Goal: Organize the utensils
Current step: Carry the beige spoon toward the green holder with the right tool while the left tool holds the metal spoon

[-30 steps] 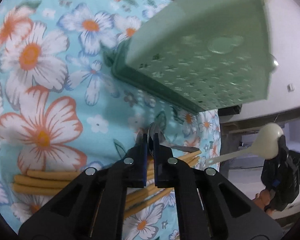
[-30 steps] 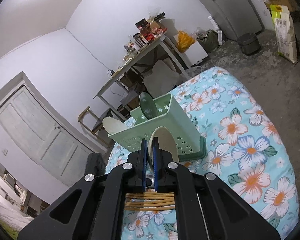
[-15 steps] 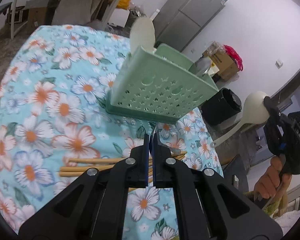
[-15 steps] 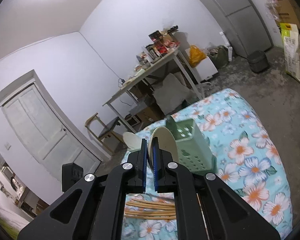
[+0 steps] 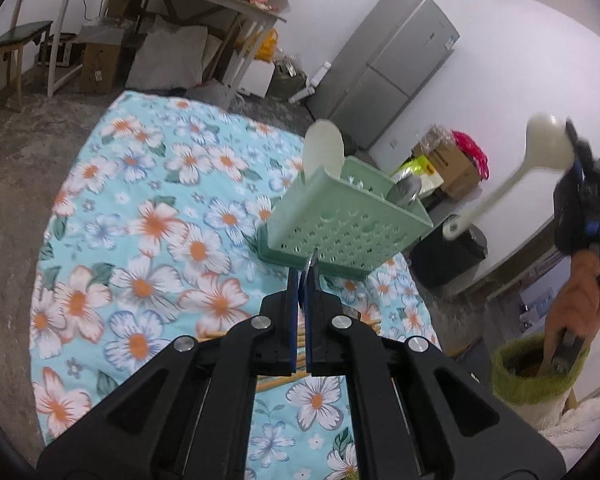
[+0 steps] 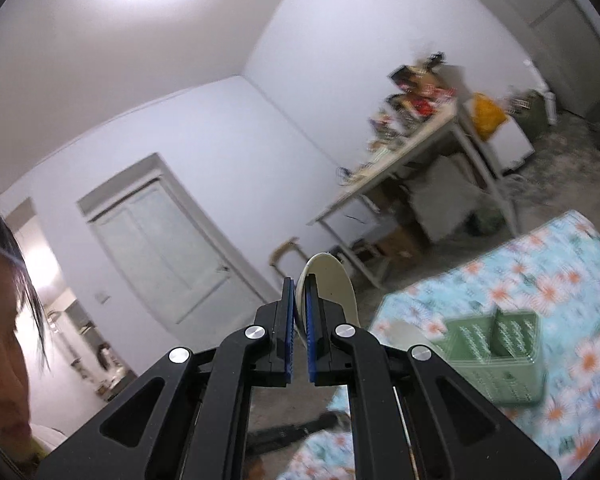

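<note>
The right gripper (image 6: 299, 280) is pinching a cream spoon (image 5: 540, 152) by its bowl, handle angling toward 7 o'clock in the left view. The left gripper (image 5: 305, 276) is clamping a thin metal utensil (image 5: 312, 261), mostly hidden between its pads. At 12 o'clock beyond it, the green caddy (image 5: 340, 220) is sitting on the floral cloth (image 5: 140, 220), blurred in the right view.

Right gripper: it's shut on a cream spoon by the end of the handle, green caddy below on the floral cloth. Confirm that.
One slip: the right gripper pinches the cream spoon at its bowl, not the handle end; the handle hangs free, as the left wrist view shows. The green caddy does sit below on the floral cloth.
</note>
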Action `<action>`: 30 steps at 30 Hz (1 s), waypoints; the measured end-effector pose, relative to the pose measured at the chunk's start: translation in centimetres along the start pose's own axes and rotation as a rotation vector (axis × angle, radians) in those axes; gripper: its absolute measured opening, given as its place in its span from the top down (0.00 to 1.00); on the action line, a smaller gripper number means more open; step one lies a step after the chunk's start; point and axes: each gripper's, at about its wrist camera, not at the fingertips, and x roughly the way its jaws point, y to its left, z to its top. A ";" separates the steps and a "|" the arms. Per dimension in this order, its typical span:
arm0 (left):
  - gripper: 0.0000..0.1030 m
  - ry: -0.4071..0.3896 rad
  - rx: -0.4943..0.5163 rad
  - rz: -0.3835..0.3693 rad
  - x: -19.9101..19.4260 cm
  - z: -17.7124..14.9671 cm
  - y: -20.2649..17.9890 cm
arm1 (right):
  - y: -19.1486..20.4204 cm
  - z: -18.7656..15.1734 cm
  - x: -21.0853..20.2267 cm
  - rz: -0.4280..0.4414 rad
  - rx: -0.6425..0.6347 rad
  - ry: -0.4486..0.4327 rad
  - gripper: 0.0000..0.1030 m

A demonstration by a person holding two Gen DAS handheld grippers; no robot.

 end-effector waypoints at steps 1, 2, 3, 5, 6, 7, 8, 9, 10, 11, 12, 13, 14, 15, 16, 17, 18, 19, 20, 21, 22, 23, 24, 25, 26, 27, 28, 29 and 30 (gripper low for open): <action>0.99 -0.007 0.001 0.001 -0.2 0.1 0.0 | 0.5 0.5 0.7 0.011 -0.026 -0.005 0.95; 0.99 -0.013 0.000 0.002 -0.3 0.1 0.0 | 0.8 0.9 1.2 0.019 -0.041 -0.005 0.95; 0.99 -0.016 -0.001 0.002 -0.4 0.1 0.1 | 1.0 1.4 1.9 0.034 -0.047 -0.001 0.95; 0.99 -0.023 -0.007 0.002 -0.6 -0.1 0.2 | 0.8 2.0 3.6 0.057 -0.053 0.013 0.95; 0.99 -0.025 -0.008 0.001 -0.6 -0.1 0.3 | 0.7 2.2 4.4 0.058 -0.062 0.023 0.95; 0.99 -0.029 -0.008 0.000 -0.7 -0.2 0.3 | 0.1 2.3 5.6 0.057 -0.061 0.039 0.95; 0.99 -0.031 -0.008 -0.001 -0.8 -0.2 0.3 | -0.2 2.2 6.4 0.056 -0.058 0.053 0.95; 0.99 -0.034 -0.008 -0.002 -0.8 -0.2 0.3 | -1.0 2.1 7.6 0.050 -0.054 0.072 0.95; 0.99 -0.037 -0.006 -0.002 -0.9 -0.2 0.3 | -1.7 2.0 8.4 0.042 -0.049 0.089 0.95; 0.99 -0.038 -0.004 -0.001 -0.9 -0.3 0.3 | -2.4 1.9 9.1 0.041 -0.039 0.104 0.95; 0.99 -0.040 -0.001 0.000 -0.9 -0.3 0.2 | -3.5 1.6 10.0 0.044 -0.014 0.127 0.95; 0.99 -0.041 0.000 0.001 -1.0 -0.3 0.3 | -4.4 1.2 10.7 0.042 0.007 0.147 0.95; 0.99 -0.041 0.000 0.001 -1.0 -0.3 0.2 | -5.1 0.9 11.1 0.036 0.015 0.159 0.95; 0.99 -0.043 0.000 0.002 -1.0 -0.3 0.3 | -5.7 0.5 11.5 0.027 0.020 0.170 0.95; 0.99 -0.045 0.000 0.003 -1.0 -0.3 0.4 | -6.5 0.1 12.0 0.022 0.027 0.183 0.95; 0.99 -0.045 -0.001 0.005 -1.0 -0.2 0.5 | -7.1 -0.4 12.3 0.018 0.037 0.193 0.95; 0.99 -0.044 -0.003 0.006 -1.0 -0.2 0.6 | -7.5 -0.6 12.6 0.013 0.044 0.201 0.95; 0.99 -0.044 -0.005 0.007 -1.0 -0.1 0.7 | -7.9 -0.9 12.9 0.005 0.048 0.210 0.95; 0.99 -0.044 -0.007 0.007 -1.0 -0.1 0.8 | -8.3 -1.3 13.2 -0.004 0.050 0.222 0.95; 0.99 -0.045 -0.009 0.008 -0.9 -0.1 0.8 | -8.7 -1.6 13.5 -0.015 0.053 0.235 0.95; 0.99 -0.045 -0.009 0.007 -0.9 -0.1 0.9 | -9.1 -2.0 13.9 -0.022 0.057 0.251 0.95; 0.99 -0.045 -0.009 0.007 -0.9 -0.1 0.9 | -9.4 -2.3 14.2 -0.031 0.057 0.262 0.94; 0.99 -0.045 -0.009 0.007 -0.9 -0.1 0.9 | -9.6 -2.7 14.5 -0.044 0.056 0.277 0.94; 0.99 -0.044 -0.009 0.007 -0.8 -0.1 1.0 | -9.8 -3.1 14.6 -0.052 0.057 0.292 0.94; 0.99 -0.044 -0.009 0.008 -0.9 -0.1 0.9 | -10.0 -3.5 14.7 -0.063 0.058 0.304 0.94; 0.99 -0.044 -0.009 0.007 -0.8 -0.1 1.0 | -10.1 -3.8 14.8 -0.076 0.056 0.314 0.94; 0.99 -0.043 -0.011 0.007 -0.8 0.0 1.0 | -10.2 -4.0 14.8 -0.085 0.053 0.322 0.94; 0.99 -0.044 -0.010 0.007 -0.8 0.0 1.0 | -10.3 -4.4 14.8 -0.104 0.047 0.335 0.93; 0.99 -0.044 -0.010 0.008 -0.8 0.0 1.0 | -10.3 -4.5 14.8 -0.112 0.045 0.340 0.92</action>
